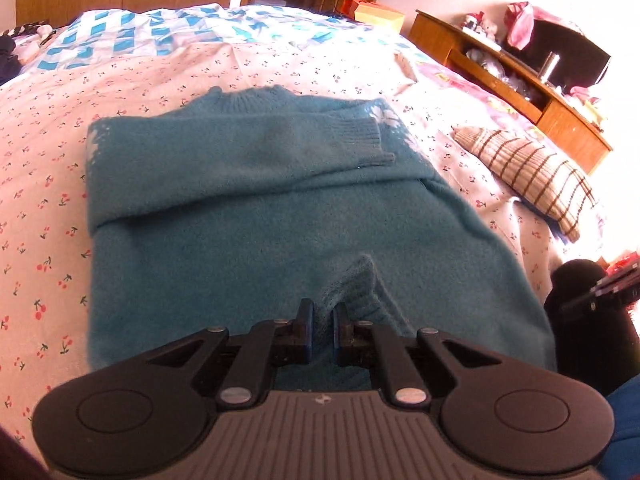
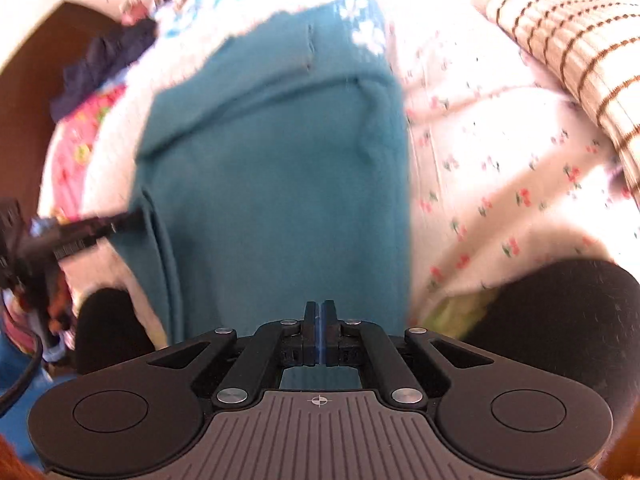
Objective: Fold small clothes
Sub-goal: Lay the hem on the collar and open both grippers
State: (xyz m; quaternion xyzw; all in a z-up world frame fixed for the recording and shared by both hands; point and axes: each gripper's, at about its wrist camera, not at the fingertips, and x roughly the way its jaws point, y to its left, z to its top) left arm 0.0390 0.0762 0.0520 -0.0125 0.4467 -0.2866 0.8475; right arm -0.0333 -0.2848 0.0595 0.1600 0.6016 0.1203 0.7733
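Note:
A teal knit sweater (image 1: 256, 208) lies flat on the bed, back up, with one sleeve folded across its upper part, the ribbed cuff (image 1: 360, 136) near the right shoulder. My left gripper (image 1: 323, 312) is shut on a bunch of the sweater's lower hem, lifted slightly. In the right wrist view the same sweater (image 2: 272, 184) fills the middle. My right gripper (image 2: 319, 312) has its pads pressed together at the sweater's near edge; whether cloth sits between them does not show. The left gripper (image 2: 120, 220) shows at the sweater's left edge in that view.
The bed has a white cherry-print sheet (image 1: 48, 208) and a blue check quilt (image 1: 120, 36) at the far end. A striped beige garment (image 1: 532, 172) lies to the right of the sweater. A wooden shelf unit (image 1: 512, 80) stands beyond the bed's right side. Dark clothes (image 2: 108, 64) lie far left.

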